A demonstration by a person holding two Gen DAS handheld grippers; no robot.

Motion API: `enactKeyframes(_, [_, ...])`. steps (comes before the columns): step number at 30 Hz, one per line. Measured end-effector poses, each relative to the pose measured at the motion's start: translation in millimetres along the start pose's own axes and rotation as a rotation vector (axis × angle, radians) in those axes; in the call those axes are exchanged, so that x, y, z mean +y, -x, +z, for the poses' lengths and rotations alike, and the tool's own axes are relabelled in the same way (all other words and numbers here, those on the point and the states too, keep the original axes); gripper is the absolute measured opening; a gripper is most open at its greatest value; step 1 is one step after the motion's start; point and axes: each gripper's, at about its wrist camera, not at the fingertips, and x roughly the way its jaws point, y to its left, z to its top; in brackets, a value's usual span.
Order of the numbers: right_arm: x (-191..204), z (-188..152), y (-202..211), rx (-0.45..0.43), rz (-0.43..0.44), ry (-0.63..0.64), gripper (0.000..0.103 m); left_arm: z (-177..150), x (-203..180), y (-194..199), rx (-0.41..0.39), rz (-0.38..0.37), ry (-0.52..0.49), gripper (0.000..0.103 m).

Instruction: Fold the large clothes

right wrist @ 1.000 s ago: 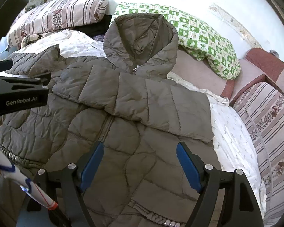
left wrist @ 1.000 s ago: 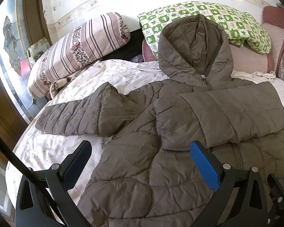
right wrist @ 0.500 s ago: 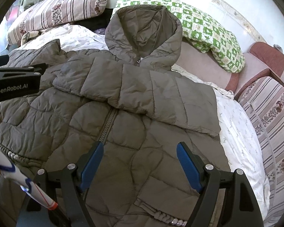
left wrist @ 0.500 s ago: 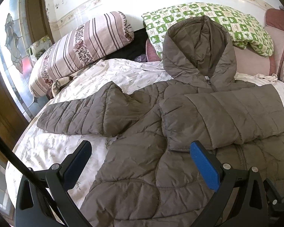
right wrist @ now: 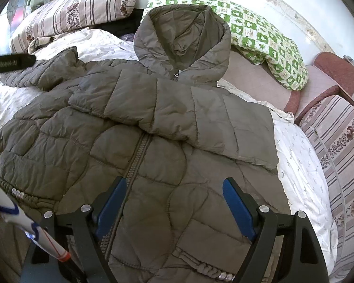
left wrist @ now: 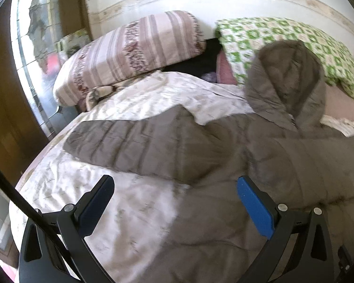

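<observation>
Both tools wide, holding nothing: left tool (left wrist: 174, 202), right tool (right wrist: 174, 202). Best to pinch the outstretched sleeve (left wrist: 134, 141), left of frame, near its cuff.

Left wrist view motion-blurred; jacket (left wrist: 224, 155) hem cut off below; folded sleeve (right wrist: 177, 115) hides jacket chest.

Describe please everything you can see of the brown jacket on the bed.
The brown jacket is a quilted, puffy hooded coat, zipped shut, lying front up on the white bedsheet. Its hood rests against the green checked pillow. One sleeve is folded across the chest; the other sleeve lies spread out sideways on the sheet. Neither gripper touches it.
</observation>
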Motion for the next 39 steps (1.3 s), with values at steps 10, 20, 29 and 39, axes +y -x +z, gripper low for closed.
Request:
enactKeyframes(10, [7.8,-1.5,-8.0,0.024,-0.001,0.008,0.087,5.6,84.3,-40.7,0.056,0.077,0.098,0.103])
enactKeyframes(20, [11.1,6.6,-16.6,0.032,0.017,-0.008,0.087,11.7,174.0,-82.3,0.098,0.159,0.230,0.103])
enactKeyframes(29, [1.0,18.2,0.2,-0.043,0.047,-0.063,0.087,5.2,261.2,-118.4,0.162,0.117,0.451,0.103])
enactKeyframes(39, [7.4,19.6,-2.0,-0.053,0.062,-0.050,0.087,8.0,304.9,-147.8,0.139,-0.052,0.640,0.069])
